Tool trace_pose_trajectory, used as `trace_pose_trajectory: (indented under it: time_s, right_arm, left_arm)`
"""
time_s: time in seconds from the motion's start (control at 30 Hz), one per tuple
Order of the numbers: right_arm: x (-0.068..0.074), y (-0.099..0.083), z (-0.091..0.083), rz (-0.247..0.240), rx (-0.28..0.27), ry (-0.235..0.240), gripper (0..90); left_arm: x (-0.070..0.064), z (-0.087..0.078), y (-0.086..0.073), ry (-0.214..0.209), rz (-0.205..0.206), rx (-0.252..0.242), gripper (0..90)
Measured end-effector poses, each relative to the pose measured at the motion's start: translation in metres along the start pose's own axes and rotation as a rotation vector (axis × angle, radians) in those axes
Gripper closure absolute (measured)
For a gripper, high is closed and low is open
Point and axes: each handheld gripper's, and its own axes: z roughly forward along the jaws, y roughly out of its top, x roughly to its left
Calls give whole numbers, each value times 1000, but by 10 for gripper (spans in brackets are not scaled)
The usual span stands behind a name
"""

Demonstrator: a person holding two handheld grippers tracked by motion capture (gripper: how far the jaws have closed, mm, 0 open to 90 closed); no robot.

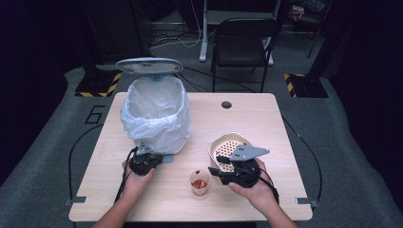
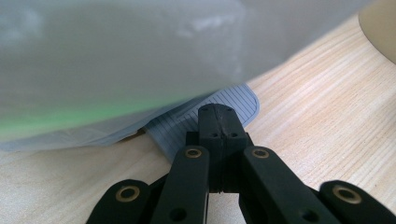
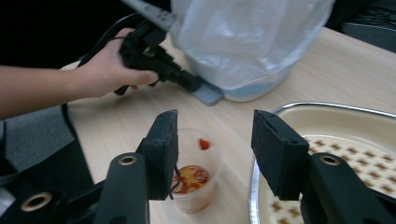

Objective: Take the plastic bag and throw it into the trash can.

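Observation:
A pedal bin (image 1: 156,114) lined with a white bag stands at the table's left, its grey lid (image 1: 149,65) raised. My left gripper (image 1: 158,159) is shut, and its closed tips (image 2: 216,113) rest on the bin's grey ribbed pedal (image 2: 187,126). A clear plastic cup (image 1: 200,182) with red and orange scraps inside stands near the front edge. My right gripper (image 1: 216,165) is open just right of it. In the right gripper view the cup (image 3: 194,179) sits low behind the left jaw, with nothing between the jaws of that gripper (image 3: 215,135).
A cream perforated tray (image 1: 223,142) with a metal rim (image 3: 327,108) lies under and behind my right gripper. A round cable hole (image 1: 226,104) is at the table's back. A black chair (image 1: 240,45) stands beyond the table.

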Motion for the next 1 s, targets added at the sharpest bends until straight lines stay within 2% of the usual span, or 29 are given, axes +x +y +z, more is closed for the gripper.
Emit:
trace_pose_trajectory:
  time_s: [0.07,0.2,0.33,0.4,0.43,0.5,0.6,0.63,0.7,0.8,0.93,1.0]
  right_arm:
    - [11,-4,2,-25,5,5,494]
    - [21,-10,6,-13,4,22,476]
    - [32,-16,12,-21,3,36,474]
    - [36,-19,16,-29,0,37,502]
    - [39,-22,21,-39,8,39,524]
    - [40,-26,29,-46,26,47,578]
    - [42,-31,37,-55,43,51,609]
    - [42,-32,40,-56,48,58,625]
    - [42,-37,47,-38,55,77,647]
    - [44,-44,57,-45,90,72,667]
    - [44,-48,65,-46,104,53,697]
    - [43,-50,68,-58,113,47,740]
  left_arm:
    - [-2,1,-1,1,-30,-7,900]
    - [-2,1,-1,0,-32,-9,900]
    - [-2,0,0,-1,-24,-4,900]
    - [-1,0,0,0,-20,1,900]
    - [-2,1,-1,2,-30,-7,900]
    - [-2,0,0,0,-24,-3,900]
    - [-1,0,0,-1,-19,1,900]
    - [-2,0,0,-4,-28,-6,900]
    - [-1,0,0,-1,-19,2,900]
    - [-2,1,-1,-2,-33,-9,900]
    - [-2,1,-1,0,-32,-9,900]
    - [-2,1,-1,-2,-33,-9,900]
